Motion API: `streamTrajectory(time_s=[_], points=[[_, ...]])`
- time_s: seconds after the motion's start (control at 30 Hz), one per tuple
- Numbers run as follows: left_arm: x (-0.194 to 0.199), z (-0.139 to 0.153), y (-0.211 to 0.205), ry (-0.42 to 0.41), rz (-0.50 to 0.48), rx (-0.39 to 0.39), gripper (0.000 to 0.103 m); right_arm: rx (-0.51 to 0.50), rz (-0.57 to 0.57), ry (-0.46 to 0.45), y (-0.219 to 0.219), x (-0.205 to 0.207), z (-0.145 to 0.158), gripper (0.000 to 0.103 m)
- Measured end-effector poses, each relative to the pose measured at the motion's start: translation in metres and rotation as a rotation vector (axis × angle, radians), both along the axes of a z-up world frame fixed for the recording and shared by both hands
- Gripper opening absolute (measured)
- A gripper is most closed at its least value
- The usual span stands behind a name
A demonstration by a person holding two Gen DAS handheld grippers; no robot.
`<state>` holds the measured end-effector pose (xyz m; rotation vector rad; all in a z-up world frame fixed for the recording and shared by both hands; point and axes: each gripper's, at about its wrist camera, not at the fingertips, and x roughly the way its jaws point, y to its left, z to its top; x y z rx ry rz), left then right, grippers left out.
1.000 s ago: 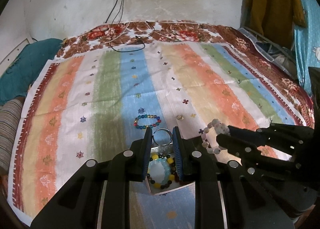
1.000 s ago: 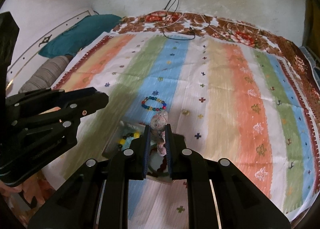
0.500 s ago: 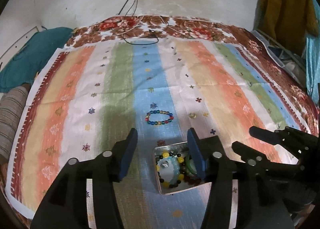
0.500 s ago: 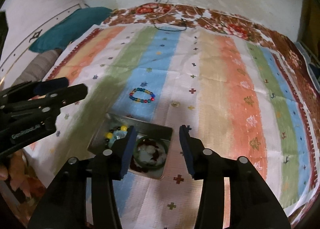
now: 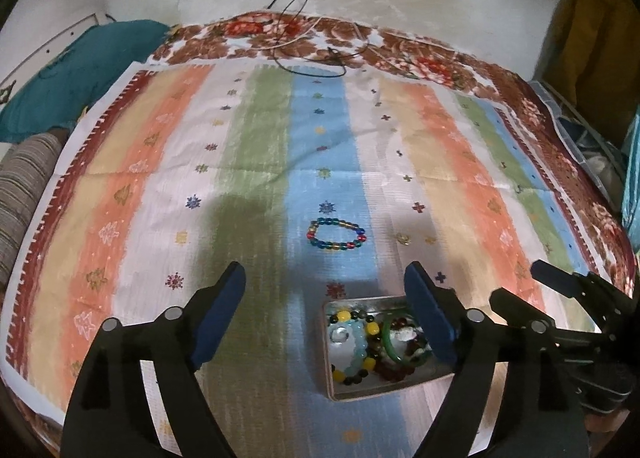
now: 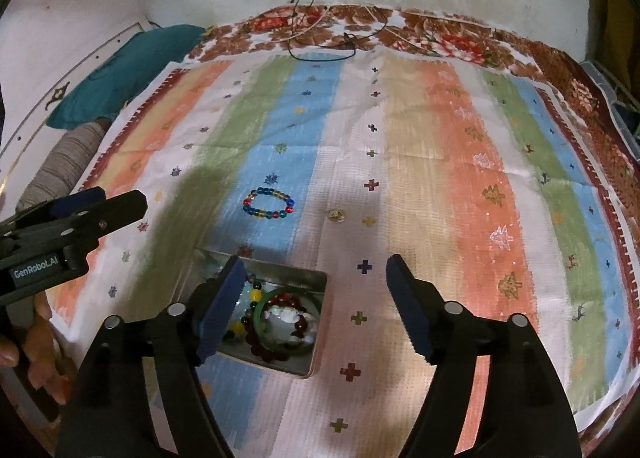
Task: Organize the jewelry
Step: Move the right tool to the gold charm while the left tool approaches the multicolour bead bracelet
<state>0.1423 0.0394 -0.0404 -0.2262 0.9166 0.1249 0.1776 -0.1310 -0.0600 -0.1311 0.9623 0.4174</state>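
Observation:
A metal tin [image 5: 334, 388] lies on the striped cloth and holds several pieces: a green bangle [image 5: 390, 342], a pale blue bracelet [image 5: 358, 350], yellow and dark beads, dark red beads and a clear ring. My left gripper [image 5: 324, 314] hangs just above the tin's left part, its jaws opening with nothing between them. My right gripper [image 6: 316, 306] hovers over the tin [image 6: 318, 342], jaws opening and empty too. A multicoloured bead bracelet [image 5: 336, 234] [image 6: 269, 203] lies loose on the blue stripe beyond the tin. The left finger hides part of the tin in the right wrist view.
A small gold-coloured piece [image 6: 336, 215] sits on the white stripe right of the loose bracelet. Black cables [image 5: 320, 62] trail over the floral blanket at the far edge. A teal pillow [image 5: 76, 78] lies far left. A hand [image 6: 36, 370] holds the left gripper [image 6: 80, 206].
Both grippers went from shut to wide open. The clear ring left the left jaws and the pale bead bracelet left the right jaws; both now lie in the tin.

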Motion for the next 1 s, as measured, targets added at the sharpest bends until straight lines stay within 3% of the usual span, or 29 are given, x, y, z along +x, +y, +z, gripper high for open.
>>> streamTrajectory(time_s=[0.07, 0.17, 0.63, 1.0], points=[[0.004, -0.002, 0.002, 0.009, 0.008, 0.002, 0.088, -0.015, -0.002, 0.000, 0.002, 0.003, -0.001, 0.082], [0.010, -0.005, 0.006, 0.024, 0.018, -0.009, 0.091, -0.044, -0.013, -0.019, 0.004, 0.007, -0.002, 0.082], [0.049, -0.024, 0.019, 0.062, 0.036, 0.024, 0.092, -0.104, -0.013, -0.033, 0.015, 0.033, -0.015, 0.088], [0.076, -0.052, 0.018, 0.127, -0.004, 0.041, 0.092, -0.099, 0.002, 0.036, 0.025, 0.058, -0.036, 0.088]])
